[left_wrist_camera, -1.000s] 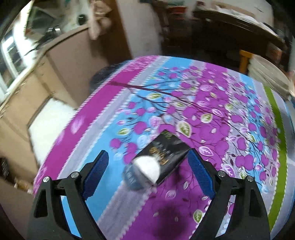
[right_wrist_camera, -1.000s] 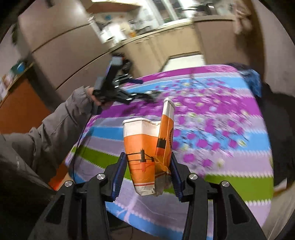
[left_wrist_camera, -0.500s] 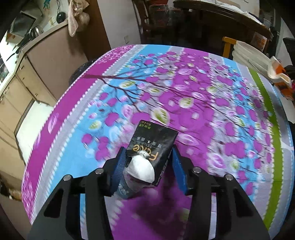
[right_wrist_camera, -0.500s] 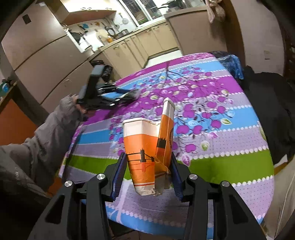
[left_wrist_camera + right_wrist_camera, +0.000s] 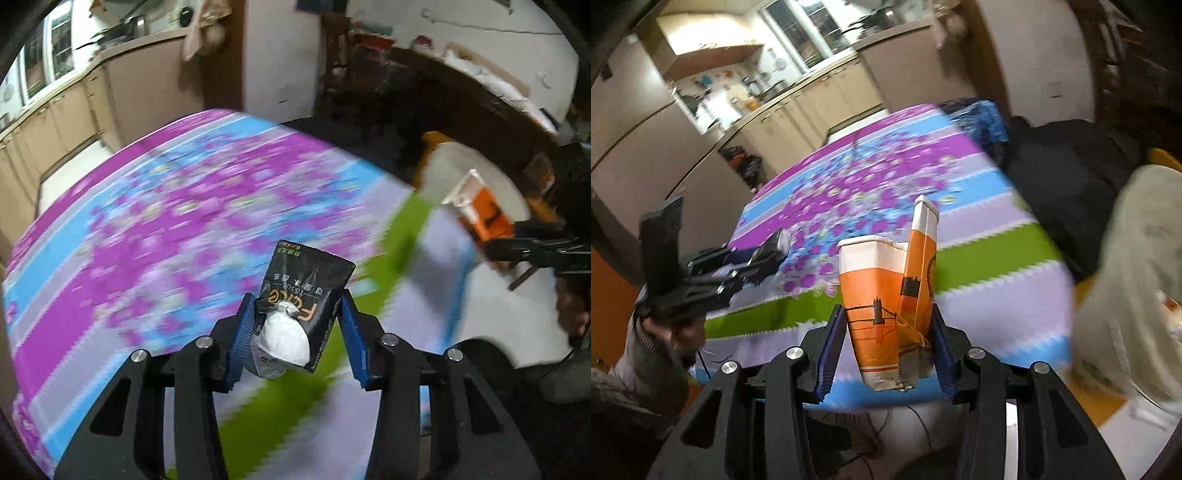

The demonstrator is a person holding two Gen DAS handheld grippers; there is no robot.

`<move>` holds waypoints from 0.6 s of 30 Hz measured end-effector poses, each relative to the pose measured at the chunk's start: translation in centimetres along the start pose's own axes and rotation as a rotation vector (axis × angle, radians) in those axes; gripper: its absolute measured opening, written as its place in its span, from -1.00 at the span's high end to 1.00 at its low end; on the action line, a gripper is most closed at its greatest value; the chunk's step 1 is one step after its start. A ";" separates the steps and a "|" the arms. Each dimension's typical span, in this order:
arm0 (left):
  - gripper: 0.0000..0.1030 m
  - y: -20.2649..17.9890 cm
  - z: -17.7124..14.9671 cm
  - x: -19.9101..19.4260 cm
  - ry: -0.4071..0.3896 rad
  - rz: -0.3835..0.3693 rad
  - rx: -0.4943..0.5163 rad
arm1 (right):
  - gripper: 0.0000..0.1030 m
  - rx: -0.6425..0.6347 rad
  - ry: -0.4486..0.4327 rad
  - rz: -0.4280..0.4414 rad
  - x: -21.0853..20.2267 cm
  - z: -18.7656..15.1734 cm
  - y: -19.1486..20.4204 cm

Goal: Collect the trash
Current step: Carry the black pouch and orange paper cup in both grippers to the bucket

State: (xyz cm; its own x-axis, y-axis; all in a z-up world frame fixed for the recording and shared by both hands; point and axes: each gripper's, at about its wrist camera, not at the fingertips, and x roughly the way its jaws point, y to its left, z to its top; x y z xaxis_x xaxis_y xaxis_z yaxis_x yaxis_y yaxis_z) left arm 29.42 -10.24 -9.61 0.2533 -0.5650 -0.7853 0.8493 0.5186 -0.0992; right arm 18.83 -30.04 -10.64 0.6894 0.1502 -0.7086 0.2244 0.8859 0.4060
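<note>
Two tongs clamped: left tongs on glossy black tissue pack, right tongs on crushed paper cup

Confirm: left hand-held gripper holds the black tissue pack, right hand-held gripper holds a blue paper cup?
One error: the paper cup is orange and white, not blue, as the right wrist view shows. The rest holds: the right hand-held gripper is clamped on it, and the left hand-held gripper holds the black tissue pack.

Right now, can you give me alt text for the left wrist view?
The left tool is shut on a black tissue packet with white tissue bulging out, above a blurred floral tablecloth. At right, the right tool grips a crushed orange paper cup.
</note>
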 end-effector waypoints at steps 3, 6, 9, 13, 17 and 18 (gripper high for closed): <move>0.18 -5.4 2.5 0.8 -0.020 -0.060 0.028 | 0.12 0.030 -0.058 -0.093 -4.9 -0.4 -2.5; 0.18 -11.0 6.1 1.9 -0.045 -0.115 0.087 | 0.12 0.066 -0.119 -0.221 -10.1 -0.3 -5.6; 0.18 -16.6 9.9 2.7 -0.085 -0.146 0.158 | 0.12 0.100 -0.173 -0.364 -15.1 0.5 -8.9; 0.18 -23.2 14.9 4.3 -0.128 -0.155 0.228 | 0.12 0.144 -0.193 -0.494 -18.6 2.5 -12.9; 0.18 -28.3 18.7 8.0 -0.102 -0.146 0.250 | 0.12 0.193 -0.147 -0.527 -18.6 4.3 -17.1; 0.18 -29.0 19.2 8.6 -0.090 -0.129 0.255 | 0.11 0.199 -0.136 -0.537 -18.3 4.6 -17.9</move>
State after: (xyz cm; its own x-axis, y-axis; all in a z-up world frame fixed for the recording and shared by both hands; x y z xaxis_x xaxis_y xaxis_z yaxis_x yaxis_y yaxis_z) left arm 15.89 -42.45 -1.80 0.1666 -0.6764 -0.7175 0.9630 0.2679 -0.0290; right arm 5.37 -50.64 -2.26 0.5229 -0.3659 -0.7698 0.6822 0.7211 0.1207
